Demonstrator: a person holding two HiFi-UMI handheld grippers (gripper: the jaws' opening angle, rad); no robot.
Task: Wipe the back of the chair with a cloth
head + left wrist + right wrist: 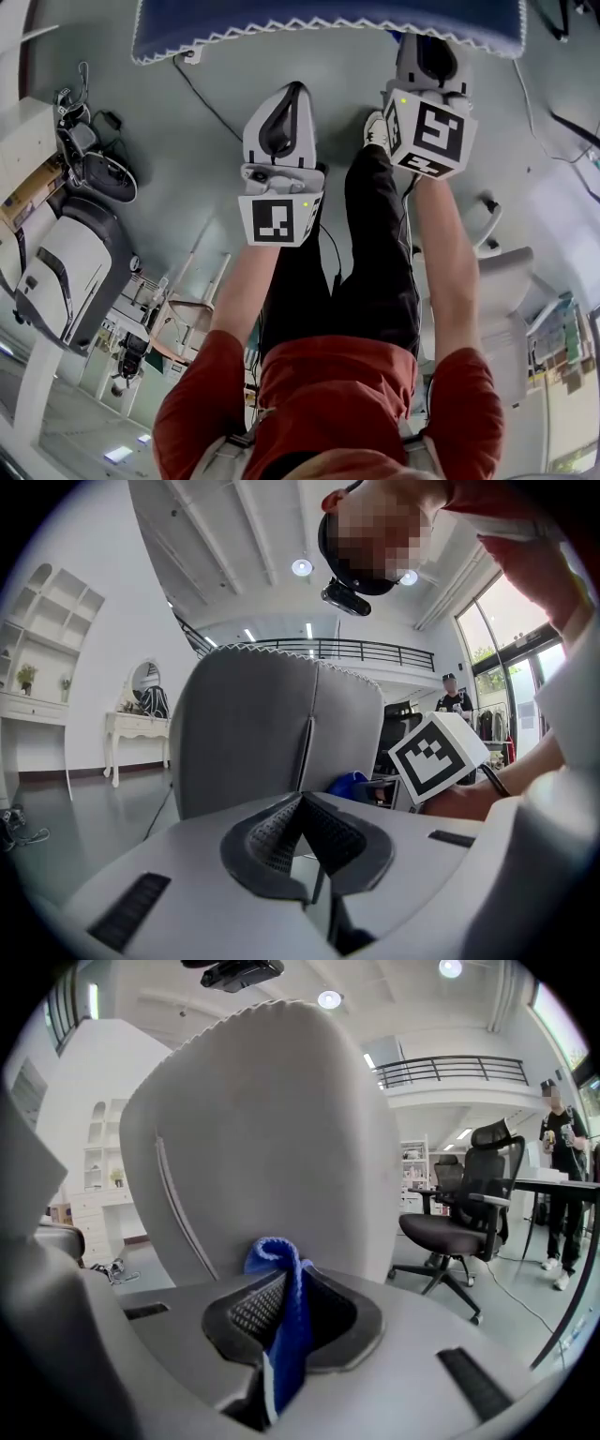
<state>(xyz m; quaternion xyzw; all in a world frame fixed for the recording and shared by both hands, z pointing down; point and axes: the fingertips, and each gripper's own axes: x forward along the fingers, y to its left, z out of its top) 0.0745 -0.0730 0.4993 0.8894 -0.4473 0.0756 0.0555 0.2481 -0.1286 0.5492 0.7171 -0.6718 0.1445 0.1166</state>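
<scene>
The chair's grey back (272, 1129) fills the right gripper view and stands close in front of my left gripper too, as the chair back (272, 724). Its zigzag-trimmed top edge (328, 28) runs along the top of the head view. My right gripper (286, 1283) is shut on a blue cloth (281, 1326), whose upper fold sits near or against the chair back. That cloth (349, 785) also peeks out beside the right gripper's marker cube (436, 757). My left gripper (302, 803) is shut with nothing in it. In the head view the left gripper (281, 141) is lower than the right gripper (427, 70).
A black office chair (459, 1222) and a standing person (562, 1176) by a desk are off to the right. A white dressing table (136, 728) stands by the left wall. A cable (202, 94) lies on the floor, and a white scooter-like machine (66, 262) is at the left.
</scene>
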